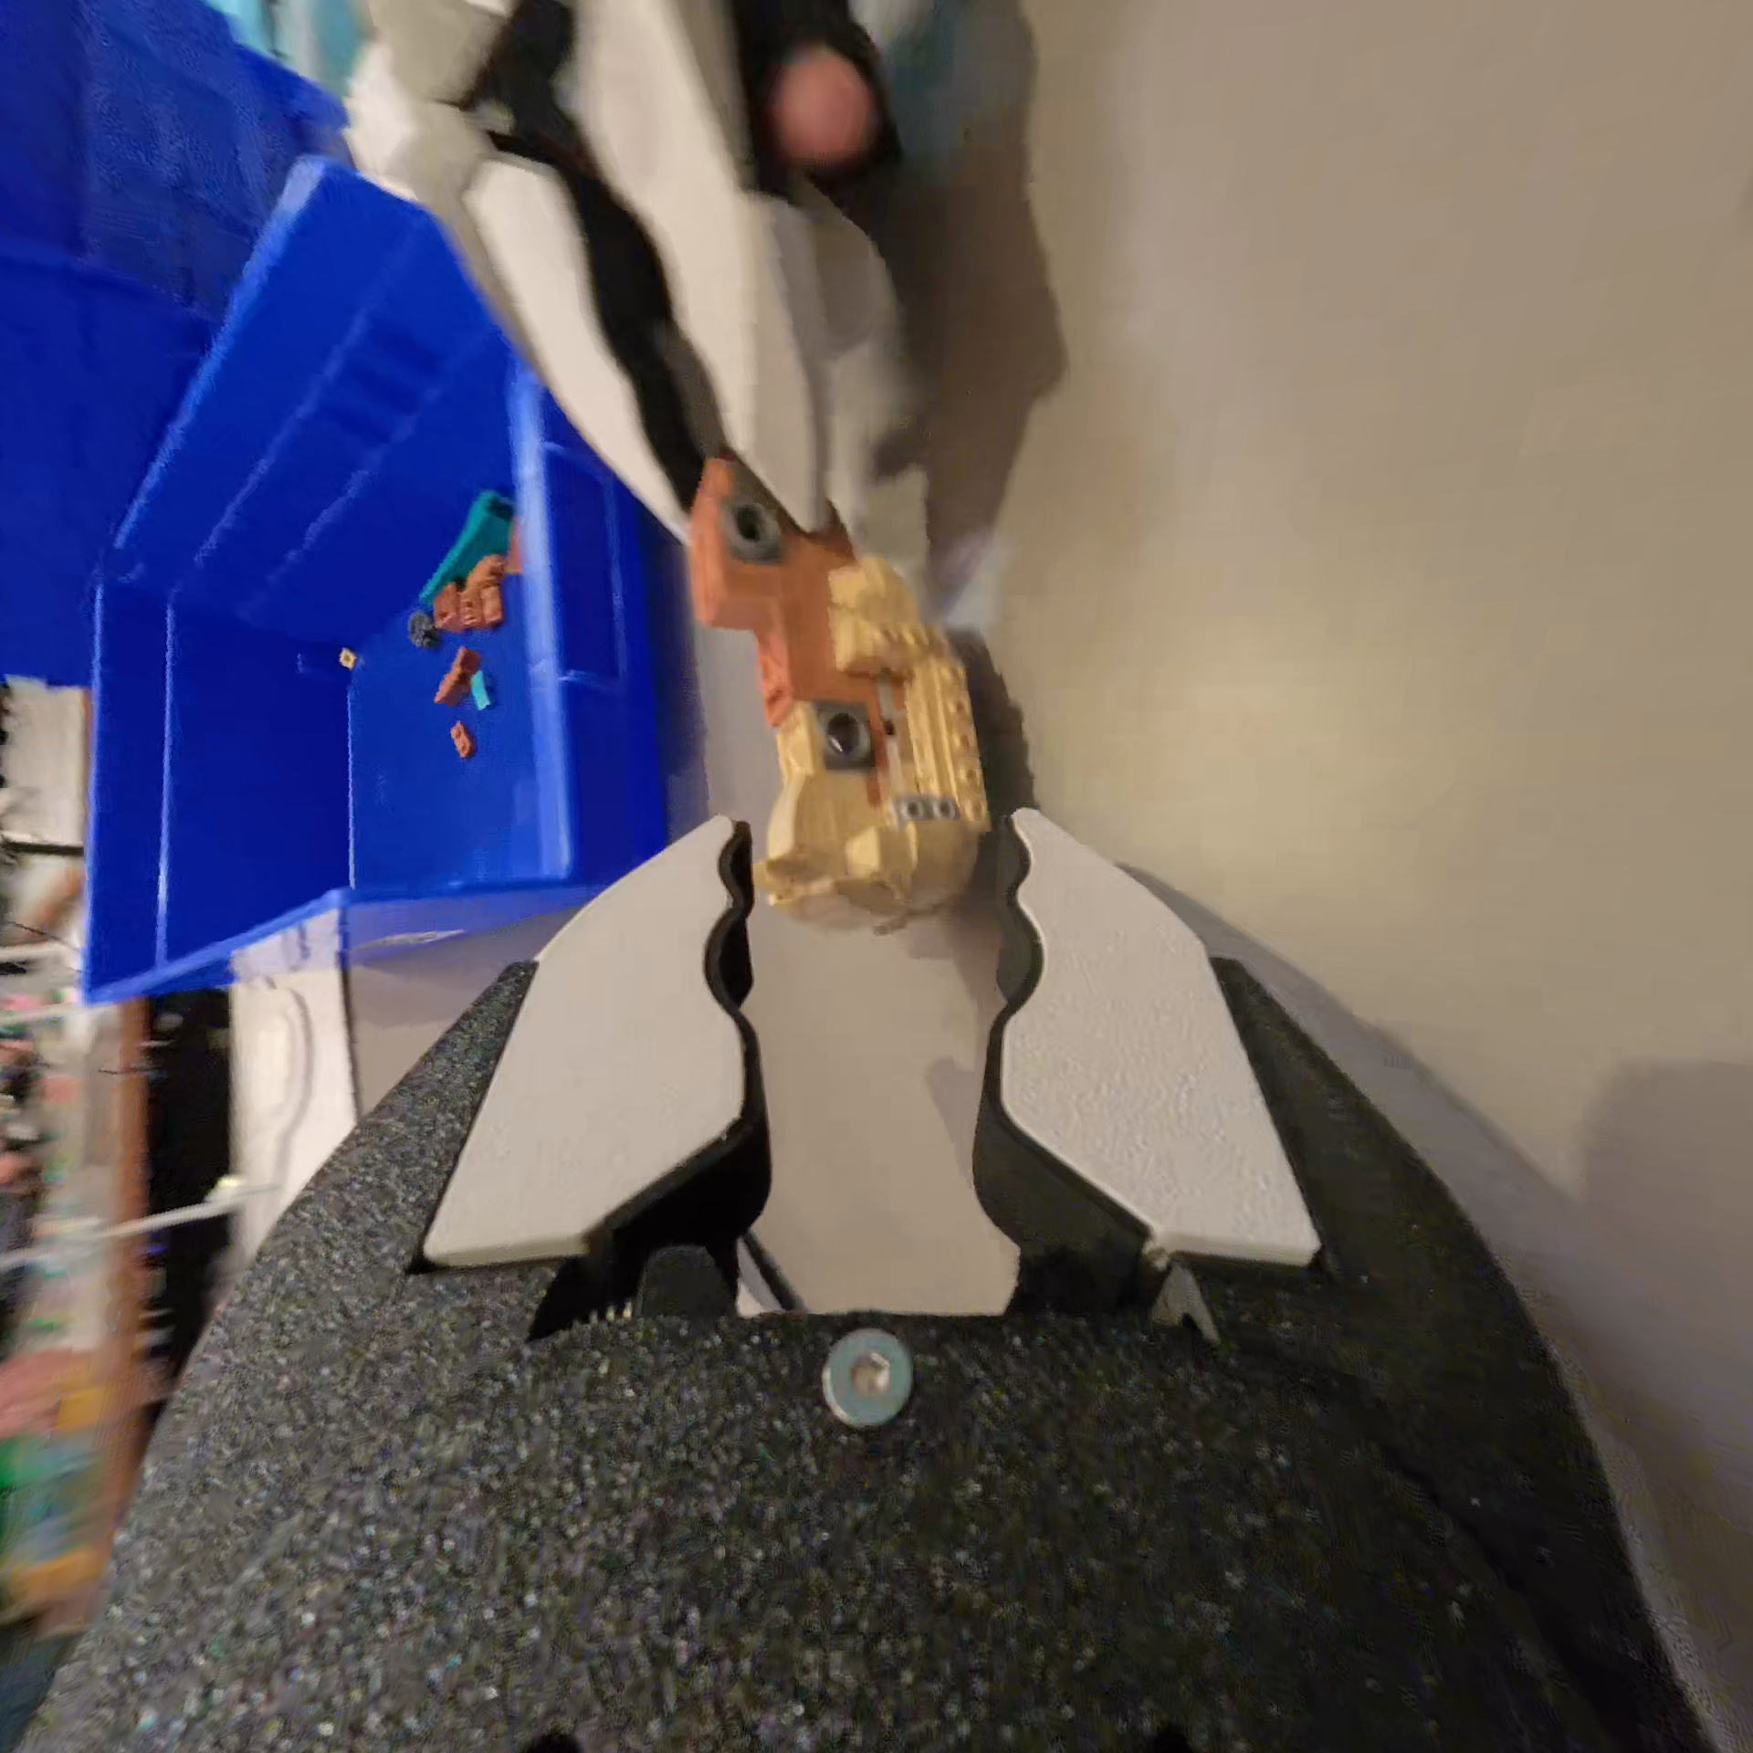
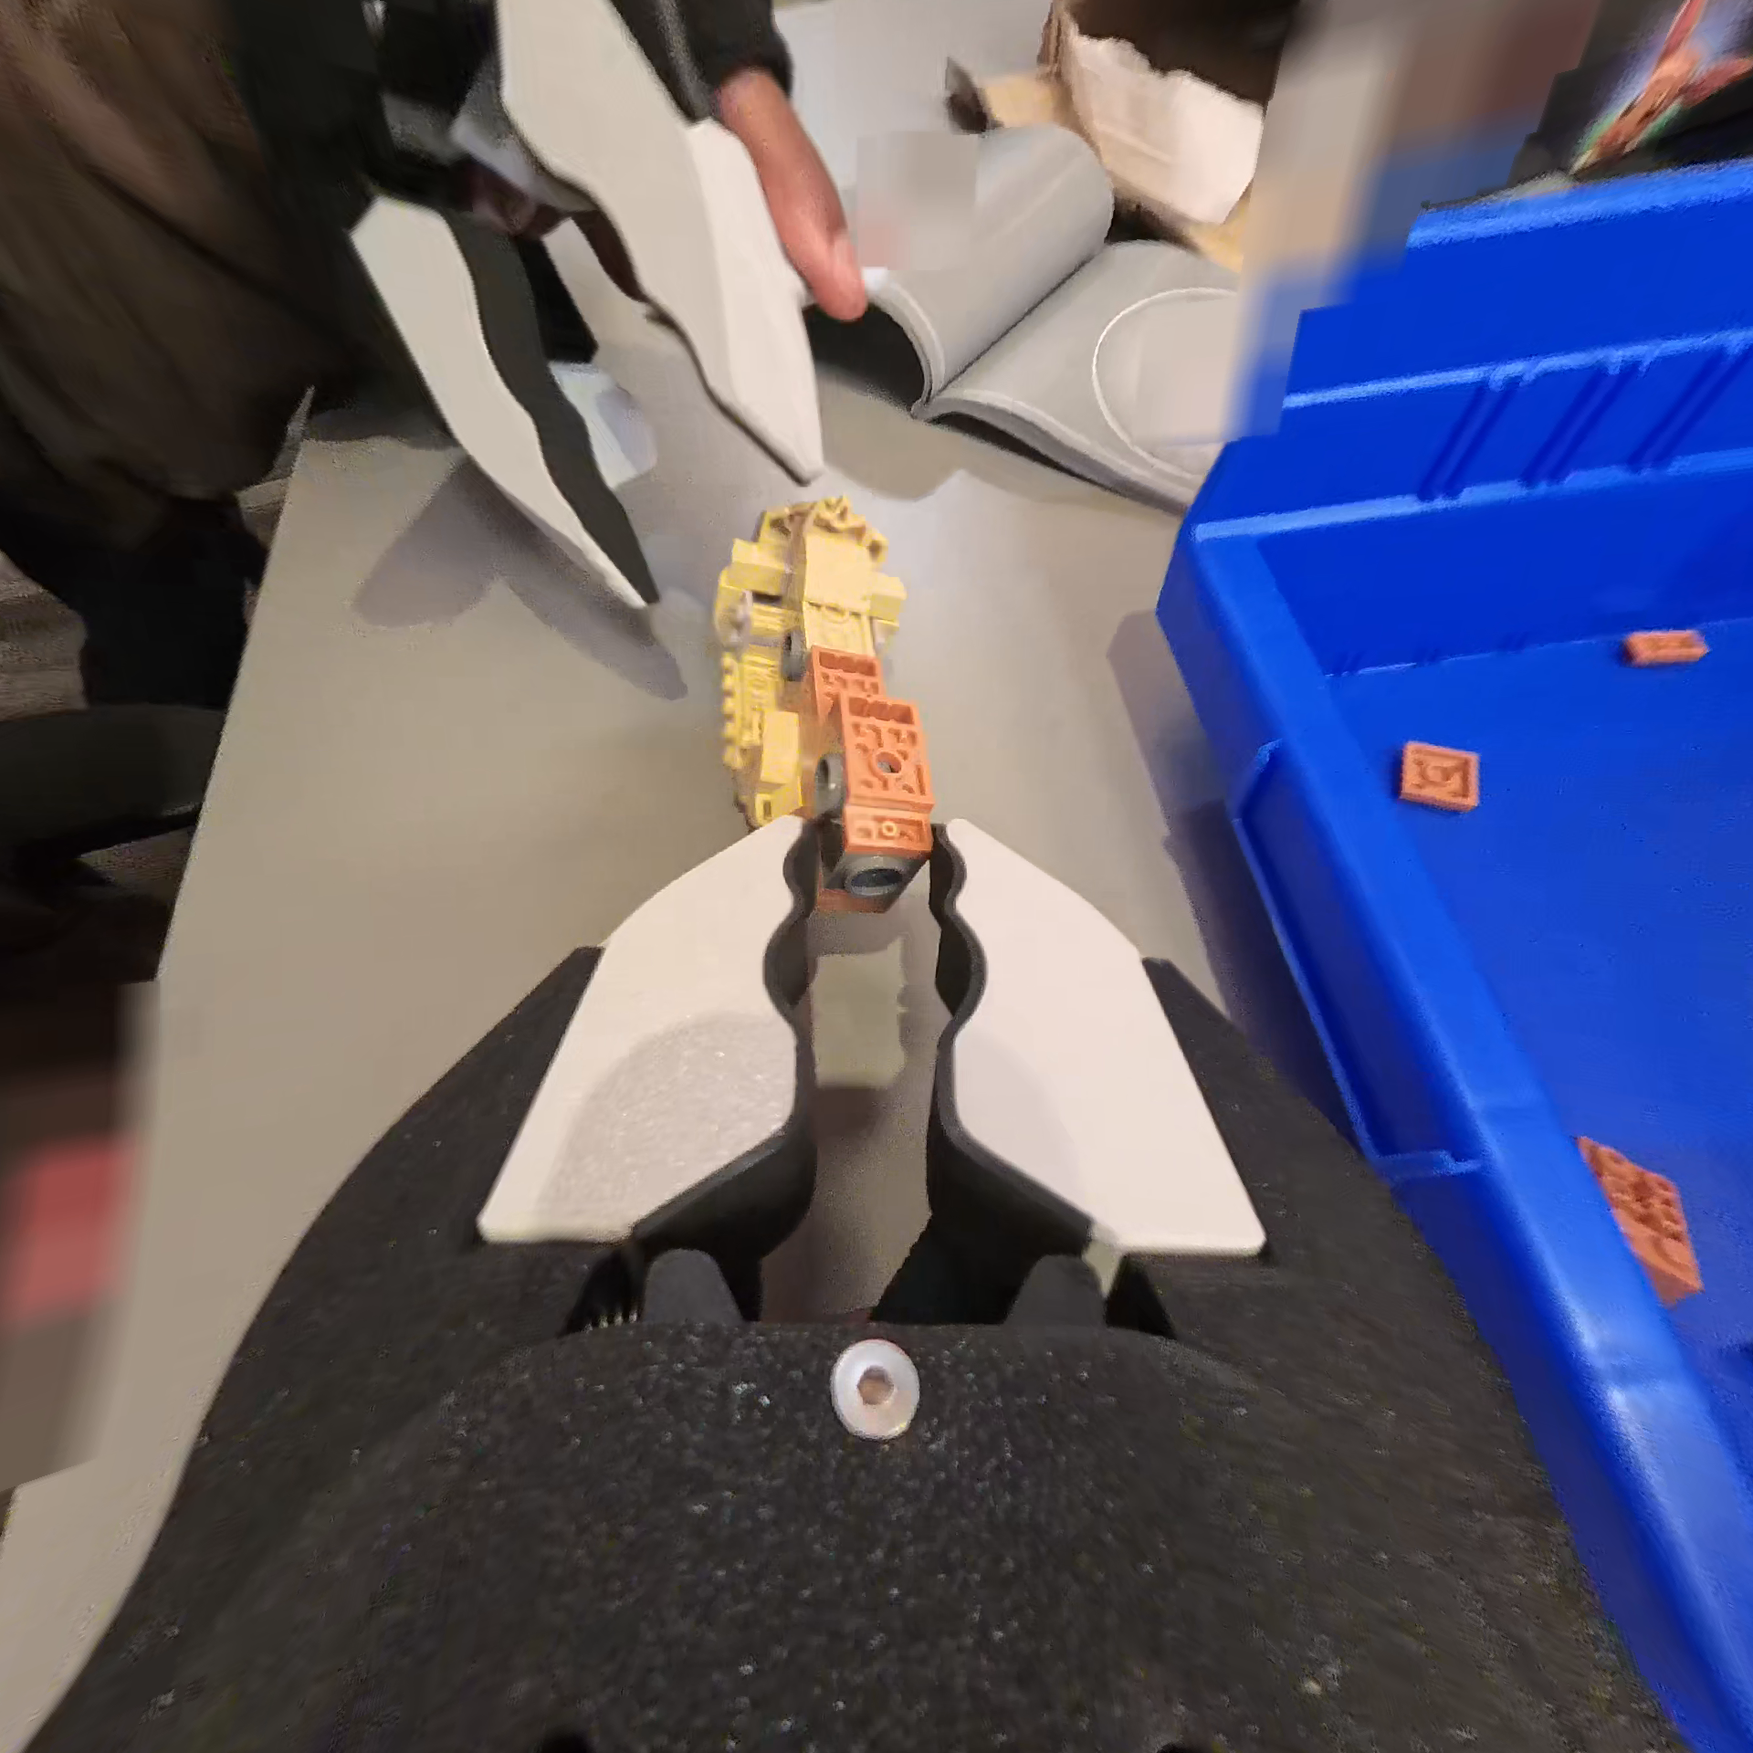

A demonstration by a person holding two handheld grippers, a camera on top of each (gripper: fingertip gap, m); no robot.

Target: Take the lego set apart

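On the tabletop (image 2: 474, 854), my right tongs (image 2: 868, 839) grip the brick model (image 2: 877, 759)'s orange end; left tongs (image 1: 873, 839) open, I'd square them around its tan end.

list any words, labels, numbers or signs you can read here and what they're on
None can be read.
Blue bin: a faint mark on its near rim, too blurred to read.
Colourful object behind the bin: its print is too blurred to read.
Brick model: only moulded patterns, no legible text.
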